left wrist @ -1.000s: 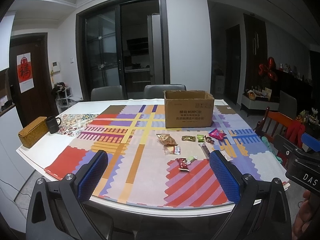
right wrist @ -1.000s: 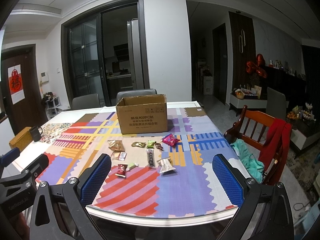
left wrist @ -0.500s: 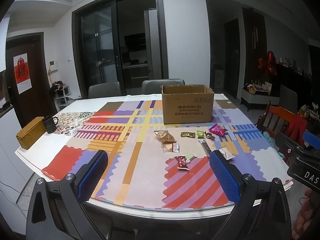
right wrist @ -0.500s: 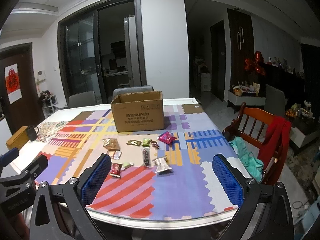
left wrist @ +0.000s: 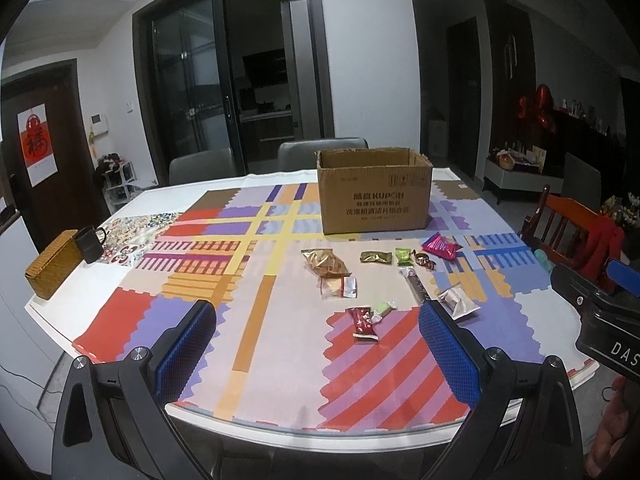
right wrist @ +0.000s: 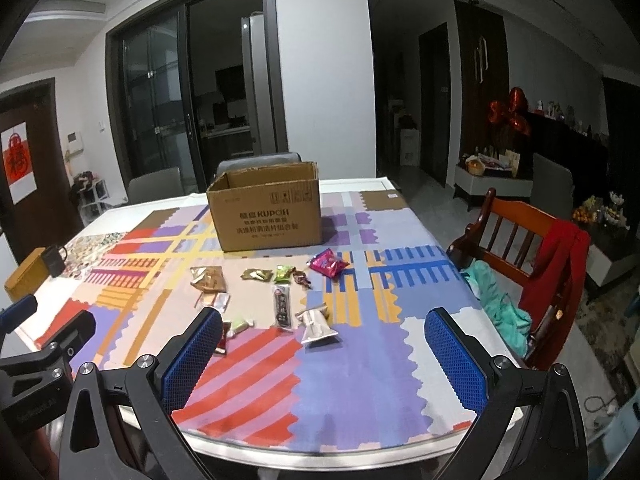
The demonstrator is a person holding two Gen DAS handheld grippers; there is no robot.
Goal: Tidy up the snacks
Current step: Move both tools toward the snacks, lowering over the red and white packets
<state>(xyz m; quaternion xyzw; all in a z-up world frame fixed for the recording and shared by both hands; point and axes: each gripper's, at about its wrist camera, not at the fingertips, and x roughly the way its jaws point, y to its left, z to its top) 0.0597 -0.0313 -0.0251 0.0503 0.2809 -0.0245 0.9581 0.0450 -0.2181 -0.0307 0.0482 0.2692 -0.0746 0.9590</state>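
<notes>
Near counter (right wrist: 360, 400) strip bare btwn both grippers' wide jaws & snack packets (right wrist: 280, 304); cardboard box (right wrist: 266, 210) blocks behind them, wooden chair (right wrist: 516, 240) crowds right edge.

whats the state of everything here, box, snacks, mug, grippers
box: upright, top flaps open, inside not visible
snacks: loose on the tablecloth in front of the box, none in a gripper
mug: upright beside the basket
left gripper: open, empty, above the near table edge
right gripper: open, empty, above the near table edge
</notes>
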